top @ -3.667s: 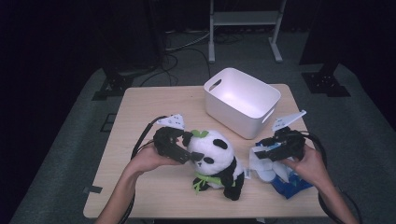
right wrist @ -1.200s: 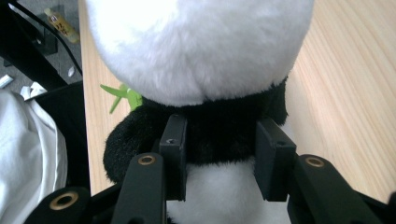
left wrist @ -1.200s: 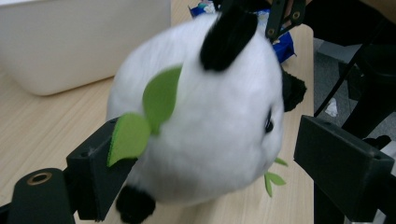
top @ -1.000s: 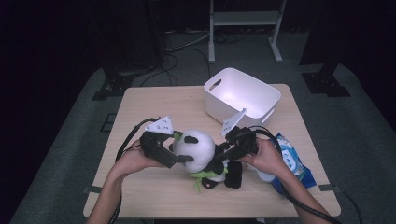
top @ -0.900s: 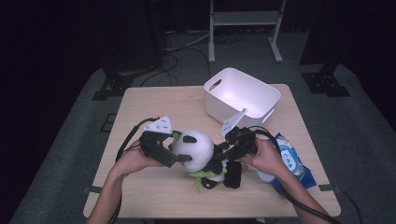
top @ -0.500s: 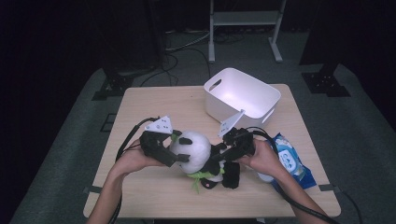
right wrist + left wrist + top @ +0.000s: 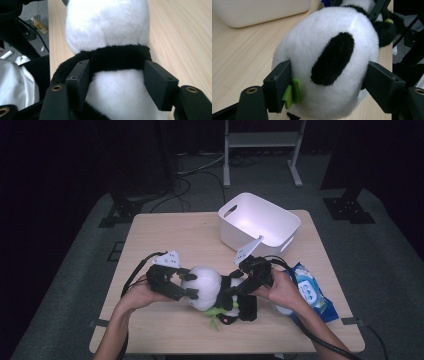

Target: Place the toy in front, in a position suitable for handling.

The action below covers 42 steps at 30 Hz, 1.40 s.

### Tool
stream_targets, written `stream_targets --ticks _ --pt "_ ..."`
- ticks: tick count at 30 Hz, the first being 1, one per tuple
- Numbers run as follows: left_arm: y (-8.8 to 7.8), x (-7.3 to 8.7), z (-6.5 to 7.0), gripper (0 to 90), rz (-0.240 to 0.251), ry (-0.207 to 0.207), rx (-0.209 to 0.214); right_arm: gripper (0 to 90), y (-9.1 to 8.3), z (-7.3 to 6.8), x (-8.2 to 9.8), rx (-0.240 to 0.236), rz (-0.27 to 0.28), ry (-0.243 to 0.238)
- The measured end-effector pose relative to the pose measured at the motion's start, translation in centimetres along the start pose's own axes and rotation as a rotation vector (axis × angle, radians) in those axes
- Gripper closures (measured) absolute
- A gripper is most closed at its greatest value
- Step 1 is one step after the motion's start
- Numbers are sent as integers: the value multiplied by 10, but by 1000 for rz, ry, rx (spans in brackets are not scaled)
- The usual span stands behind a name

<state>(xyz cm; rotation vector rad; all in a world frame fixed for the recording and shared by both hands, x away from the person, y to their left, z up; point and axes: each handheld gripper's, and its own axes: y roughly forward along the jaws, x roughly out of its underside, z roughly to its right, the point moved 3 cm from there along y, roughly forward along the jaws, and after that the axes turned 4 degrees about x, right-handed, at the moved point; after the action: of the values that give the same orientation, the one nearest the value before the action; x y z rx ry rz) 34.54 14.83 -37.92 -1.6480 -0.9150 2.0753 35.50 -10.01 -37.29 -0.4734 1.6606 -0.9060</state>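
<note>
Panda plush [image 7: 212,290] lay on its side near the front middle of the desk [image 7: 170,235], its white head toward my left and its black-banded body toward my right. I saw it held from both ends.

Going by size, the desk came first: a pale wooden top on a grey carpeted floor. Next was the white plastic bin [image 7: 260,222] with a handle slot, standing at the far right part of the desk, apart from the panda. A blue packet [image 7: 312,292] lay at the right edge, just beside my right hand.

My left hand-held gripper [image 7: 187,292] reached in from the left. In the left gripper view its two black jaws sat on either side of the panda's head [image 7: 324,65], pressing into the fur, with a green leaf tag [image 7: 293,92] caught against the left jaw and a black ear patch between them. Those jaws had just been closing, and they gripped the head.

My right hand-held gripper [image 7: 235,290] came in from the right. In the right gripper view its jaws flanked the body at the black band [image 7: 117,58]; they had just been opening. The left jaw touched the fur, but I could not tell whether the right one pressed on it.
</note>
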Motion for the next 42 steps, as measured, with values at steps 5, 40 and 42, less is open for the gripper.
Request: stream_targets --ticks 5,40,42 --pt "9 9 -1 255 -13 -19 23 347 -12 3 6 4 -43 15" --pt "25 13 -13 359 -24 -69 36 693 -8 17 15 -11 -49 74" --pt "27 9 -16 361 -20 -59 12 693 -10 22 12 5 -54 68"
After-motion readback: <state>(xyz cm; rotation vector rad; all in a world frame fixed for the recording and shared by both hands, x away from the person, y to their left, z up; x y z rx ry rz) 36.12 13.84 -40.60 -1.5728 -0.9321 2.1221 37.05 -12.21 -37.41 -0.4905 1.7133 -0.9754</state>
